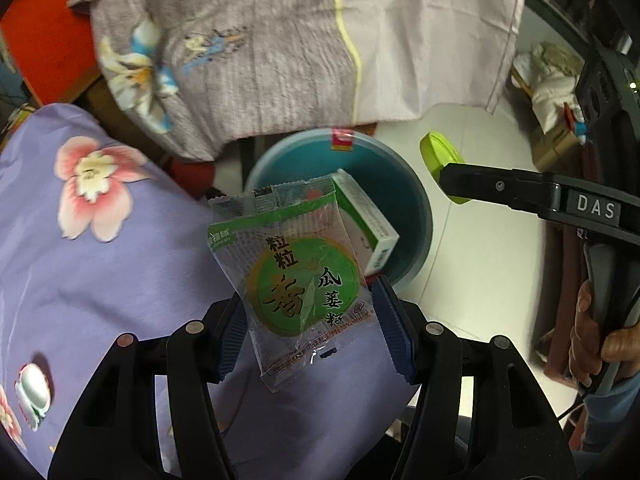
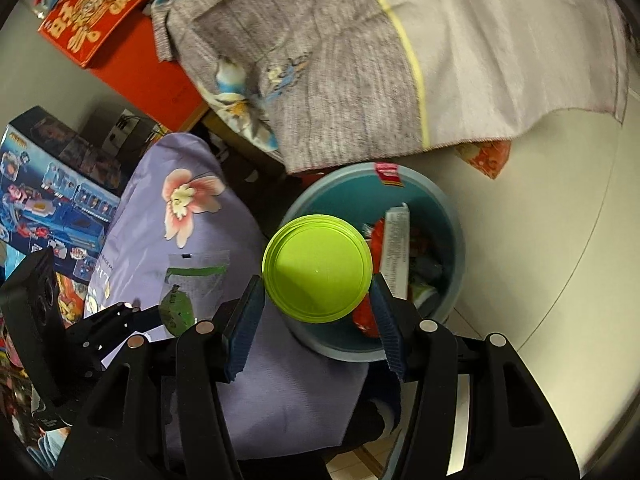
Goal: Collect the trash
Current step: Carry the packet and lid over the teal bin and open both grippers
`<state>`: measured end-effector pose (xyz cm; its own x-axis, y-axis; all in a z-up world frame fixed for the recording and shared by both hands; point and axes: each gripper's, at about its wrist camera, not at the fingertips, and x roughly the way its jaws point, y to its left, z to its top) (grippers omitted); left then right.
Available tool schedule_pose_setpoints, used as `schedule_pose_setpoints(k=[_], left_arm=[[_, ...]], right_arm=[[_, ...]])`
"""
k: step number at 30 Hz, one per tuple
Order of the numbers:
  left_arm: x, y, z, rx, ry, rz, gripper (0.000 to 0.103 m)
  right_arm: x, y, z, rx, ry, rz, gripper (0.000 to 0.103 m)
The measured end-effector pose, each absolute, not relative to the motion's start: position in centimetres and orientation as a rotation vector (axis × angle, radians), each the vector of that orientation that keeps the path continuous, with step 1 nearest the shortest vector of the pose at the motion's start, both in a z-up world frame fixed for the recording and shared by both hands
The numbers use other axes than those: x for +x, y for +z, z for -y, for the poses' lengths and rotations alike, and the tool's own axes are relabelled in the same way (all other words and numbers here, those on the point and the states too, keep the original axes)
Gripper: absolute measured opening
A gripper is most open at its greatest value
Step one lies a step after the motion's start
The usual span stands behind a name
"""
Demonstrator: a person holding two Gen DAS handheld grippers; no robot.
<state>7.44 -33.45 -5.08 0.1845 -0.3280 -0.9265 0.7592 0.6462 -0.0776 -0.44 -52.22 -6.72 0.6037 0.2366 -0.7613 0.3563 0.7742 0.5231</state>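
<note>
Left tool (image 1: 310, 320): pinching snack wrapper (image 1: 296, 276) — bin (image 1: 416, 216) at 12 o'clock.
Right tool (image 2: 318, 308): pinching green lid (image 2: 317, 268) — over bin rim.

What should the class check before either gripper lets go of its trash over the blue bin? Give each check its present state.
1. Left gripper holds the snack wrapper: ok.
2. Right gripper holds the green lid: ok.
3. Blue bin open, with room: ok.
4. Lid over the bin: partly, near rim; not ok.
5. Wrapper fully over the bin: cannot tell.
</note>
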Motion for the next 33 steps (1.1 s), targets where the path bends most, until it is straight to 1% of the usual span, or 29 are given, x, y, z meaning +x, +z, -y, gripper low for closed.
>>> schedule_pose_setpoints(k=[6, 12, 21, 29, 30, 31, 33], left_arm=[[7.5, -6.9, 36.6, 0.475, -0.834, -1.18, 0.062], [7.7, -8.2, 38.5, 0.491, -0.839, -1.2, 0.073], [9.0, -8.3, 36.9, 0.439, -0.796, -1.222, 0.084], [9.3, -7.6, 34.2, 0.402, -0.768, -1.219, 0.088], [9.4, -7.5, 33.8, 0.394, -0.764, -1.221, 0.088], [9.5, -7.4, 33.3, 0.382, -0.759, -1.225, 0.088], [9.6, -7.3, 32.6, 0.365, -0.756, -1.226, 0.089]], right_arm=[[-0.7, -7.7, 53.5, 0.732, -0.087, -0.948, 0.052], [-0.4, -8.4, 54.0, 0.742, -0.095, -0.962, 0.052], [0.6, -8.8, 53.5, 0.732, -0.087, -0.983, 0.052], [2.4, -9.4, 52.2, 0.713, -0.065, -1.018, 0.053], [2.7, -9.5, 51.9, 0.709, -0.063, -1.023, 0.055], [3.0, -9.5, 51.7, 0.709, -0.06, -1.027, 0.062], [3.2, -9.5, 51.3, 0.705, -0.063, -1.03, 0.067]])
